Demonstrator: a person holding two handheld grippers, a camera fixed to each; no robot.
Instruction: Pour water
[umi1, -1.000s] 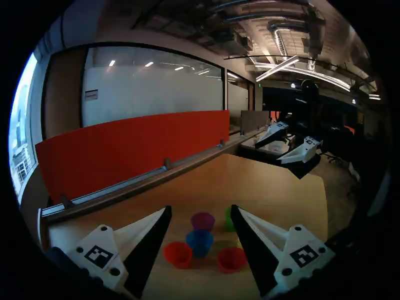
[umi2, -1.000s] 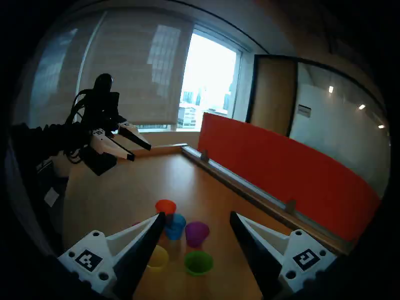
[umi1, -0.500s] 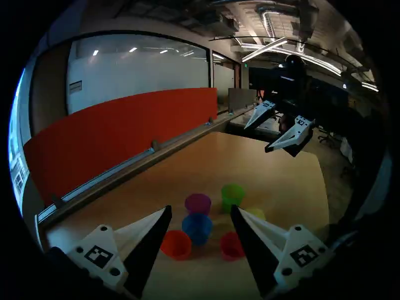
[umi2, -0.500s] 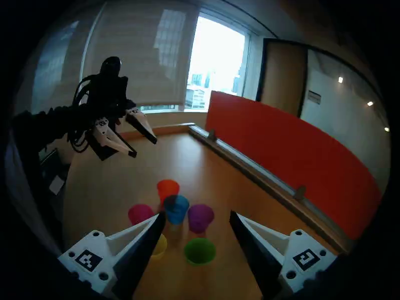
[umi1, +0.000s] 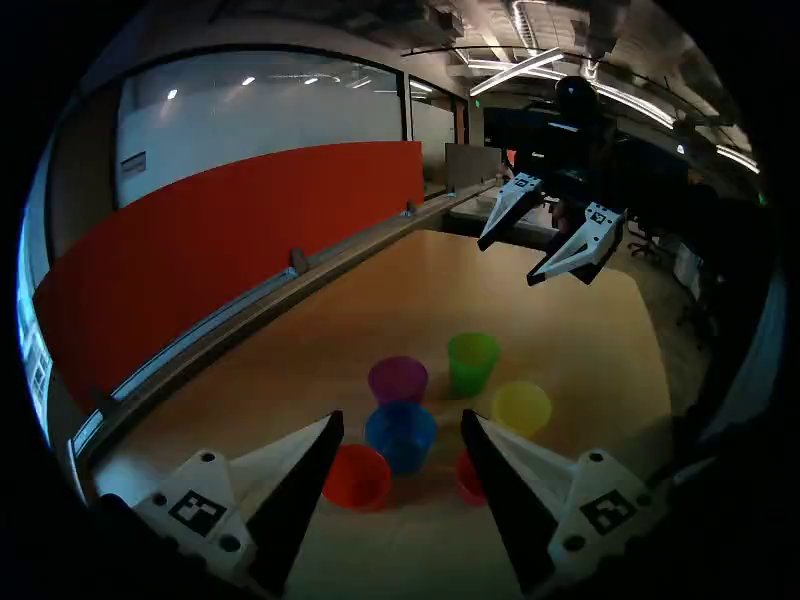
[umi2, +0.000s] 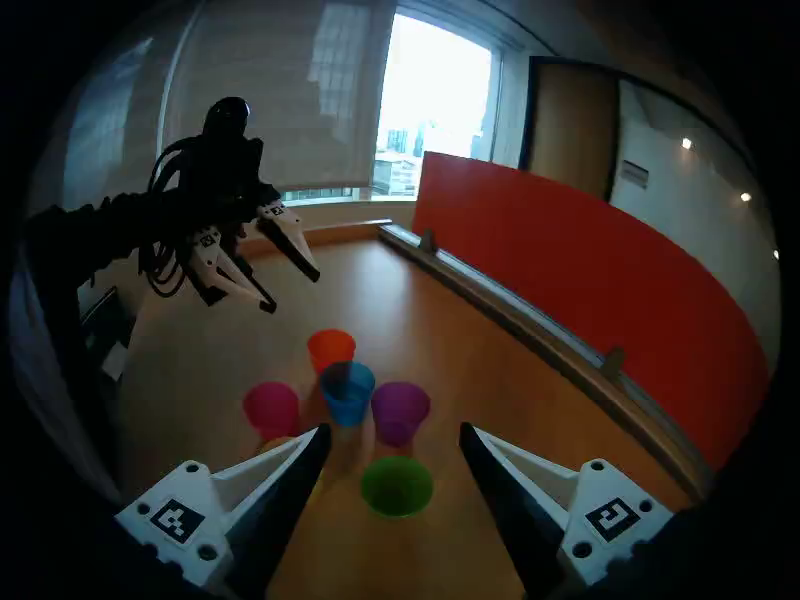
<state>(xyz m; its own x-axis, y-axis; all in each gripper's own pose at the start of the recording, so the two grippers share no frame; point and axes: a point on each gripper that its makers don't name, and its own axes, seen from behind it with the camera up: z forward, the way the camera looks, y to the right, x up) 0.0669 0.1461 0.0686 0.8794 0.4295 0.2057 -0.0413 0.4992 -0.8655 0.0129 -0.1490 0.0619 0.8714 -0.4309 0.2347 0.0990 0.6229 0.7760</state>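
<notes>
Pink cup (umi1: 467, 479) half hidden behind left gripper (umi1: 401, 416) (jaws apart).

The left gripper view rides just behind the left gripper (umi1: 400, 415), looking along its fingers and down the table (umi1: 560, 330) toward the dim office, with the red partition (umi1: 200, 230) on its left; the right gripper view sits behind the right gripper (umi2: 392, 428) at the opposite end, facing the window (umi2: 430, 120), partition on its right; both look down on the same cluster of cups (umi1: 400, 435), close below, and each catches the other gripper farther off, beyond the cups.
</notes>
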